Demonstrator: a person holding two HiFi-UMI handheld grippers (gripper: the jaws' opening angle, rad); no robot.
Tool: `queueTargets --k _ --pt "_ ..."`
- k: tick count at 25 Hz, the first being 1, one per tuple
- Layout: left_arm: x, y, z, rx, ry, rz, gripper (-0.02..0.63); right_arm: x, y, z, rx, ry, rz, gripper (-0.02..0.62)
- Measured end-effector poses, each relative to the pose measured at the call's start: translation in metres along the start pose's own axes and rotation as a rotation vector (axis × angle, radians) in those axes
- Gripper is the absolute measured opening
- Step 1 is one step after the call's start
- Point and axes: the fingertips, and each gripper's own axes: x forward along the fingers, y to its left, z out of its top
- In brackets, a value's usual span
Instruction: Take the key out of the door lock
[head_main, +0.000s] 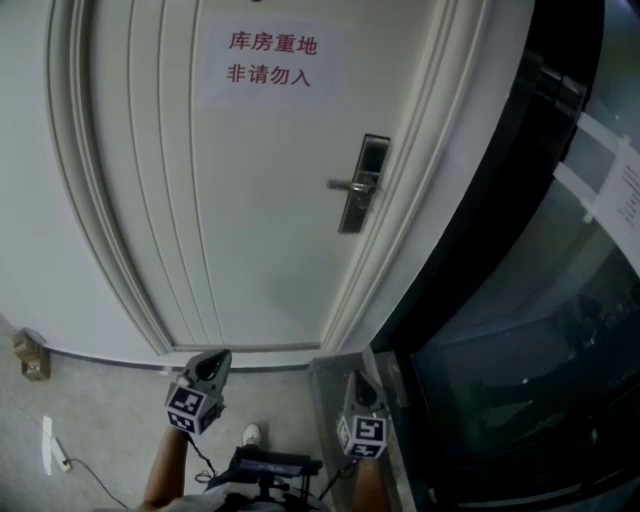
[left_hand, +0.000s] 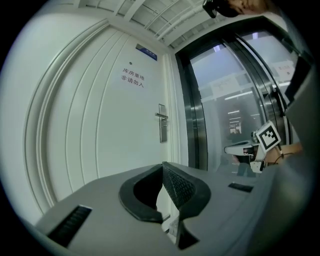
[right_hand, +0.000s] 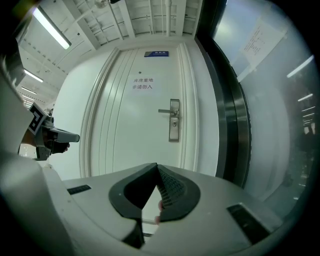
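**Item 1. Door** (head_main: 250, 200). White, panelled and shut. It carries a paper sign (head_main: 270, 58) with two lines of red characters on its upper part. The right gripper view shows a small blue plaque (right_hand: 156, 53) above the door.

**Item 2. Lock plate** (head_main: 362, 185). A tall, upright metal plate near the door's right edge. The lever handle (head_main: 345, 184) sticks out level towards the door's middle. In the right gripper view a small round cylinder (right_hand: 173, 123) sits on the plate just below the lever.

**Item 3. Key.** It is too small in every view to tell apart from the cylinder. Any key in the lock would be at that spot on the plate, well apart from both claws.

**Item 4. Left claw** (head_main: 212, 358). Held low in front of the door and pointed at it. Its own view shows the two ribbed pads meeting at the tips (left_hand: 162, 165) with nothing between them.

**Item 5. Right claw** (head_main: 358, 378). Held beside the left claw, towards the door frame and below the lock plate. The jaws are closed tip to tip (right_hand: 156, 165) and grip nothing.

**Item 6. Glass wall** (head_main: 560, 300). Dark-framed, to the right of the door, with a paper notice (head_main: 620, 190) stuck on it.

**Item 7. Floor** (head_main: 90, 420). Pale and speckled. On it are a small brown fitting (head_main: 32, 355) by the wall, a white power strip (head_main: 55, 445) with its cable, and the tip of the person's shoe (head_main: 252, 434) between the two claws.
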Motion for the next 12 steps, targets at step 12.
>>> queueTargets --k 12 --pt "0.092 0.075 0.025 -0.004 -0.02 -0.047 0.009 0.099 -0.005 0.033 0.0 -0.027 -0.063 0.011"
